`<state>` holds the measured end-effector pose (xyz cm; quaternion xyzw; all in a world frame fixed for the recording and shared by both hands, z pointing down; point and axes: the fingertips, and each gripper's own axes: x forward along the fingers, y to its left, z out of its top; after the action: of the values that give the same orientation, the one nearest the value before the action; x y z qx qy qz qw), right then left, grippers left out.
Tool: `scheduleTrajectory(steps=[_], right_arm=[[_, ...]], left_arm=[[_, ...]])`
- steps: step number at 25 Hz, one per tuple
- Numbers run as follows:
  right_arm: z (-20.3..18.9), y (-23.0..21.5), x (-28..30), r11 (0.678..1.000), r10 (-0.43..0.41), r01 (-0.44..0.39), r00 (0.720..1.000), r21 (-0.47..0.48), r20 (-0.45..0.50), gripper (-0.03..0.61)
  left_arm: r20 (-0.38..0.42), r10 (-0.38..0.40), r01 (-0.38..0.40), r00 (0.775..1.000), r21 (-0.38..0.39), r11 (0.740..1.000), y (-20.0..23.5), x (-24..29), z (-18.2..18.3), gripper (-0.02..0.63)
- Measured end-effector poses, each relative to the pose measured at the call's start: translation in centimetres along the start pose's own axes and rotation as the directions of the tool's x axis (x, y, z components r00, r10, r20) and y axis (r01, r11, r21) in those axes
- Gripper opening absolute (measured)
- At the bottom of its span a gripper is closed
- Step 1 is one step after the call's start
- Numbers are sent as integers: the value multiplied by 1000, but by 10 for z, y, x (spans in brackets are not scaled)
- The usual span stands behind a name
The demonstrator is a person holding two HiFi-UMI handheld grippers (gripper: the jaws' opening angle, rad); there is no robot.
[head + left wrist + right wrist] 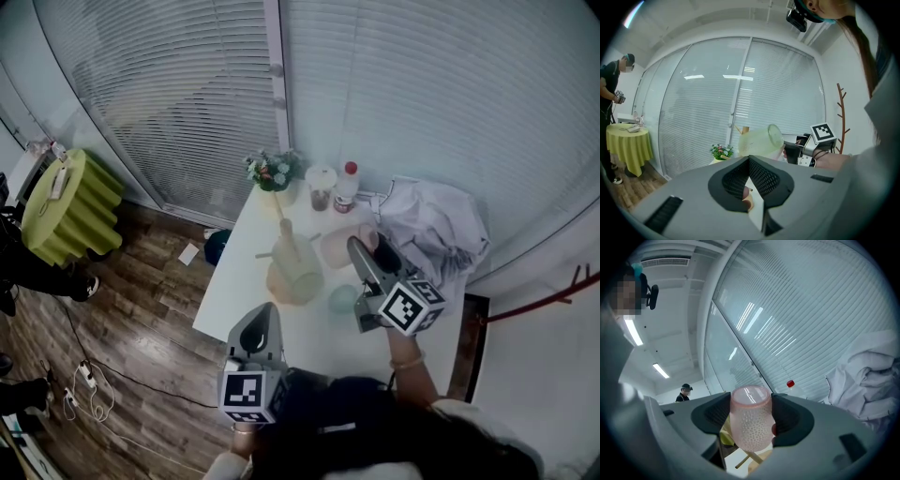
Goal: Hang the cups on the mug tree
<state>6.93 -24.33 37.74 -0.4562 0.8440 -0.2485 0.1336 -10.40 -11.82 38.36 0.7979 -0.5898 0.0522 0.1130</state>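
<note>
Grey left gripper [265, 317], grey right gripper [360, 247]

You had the pink dimpled cup [749, 425] pinched between the jaws of your right gripper [751, 399]. A pale yellow cup [293, 274] hung tilted on the wooden mug tree [283, 232]. A light green cup [343, 299] rested on the table [234, 300] nearby.

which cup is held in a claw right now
The pink dimpled cup, clamped in the right claw. The yellowish cup is on the mug tree and the pale green cup sits on the table.
</note>
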Motion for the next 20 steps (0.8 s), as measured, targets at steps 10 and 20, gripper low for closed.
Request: scheduleTrajectory(steps=[10, 20], right_arm=[[1, -2, 6, 998, 27, -28, 999, 49, 23, 279], [-4, -6, 16, 996, 46, -48, 999, 69, 21, 279]], left_arm=[[-6, 12, -12, 1000, 8, 1000, -1, 0, -2, 2], [-10, 31, -31, 999, 14, 999, 2, 3, -2, 2]])
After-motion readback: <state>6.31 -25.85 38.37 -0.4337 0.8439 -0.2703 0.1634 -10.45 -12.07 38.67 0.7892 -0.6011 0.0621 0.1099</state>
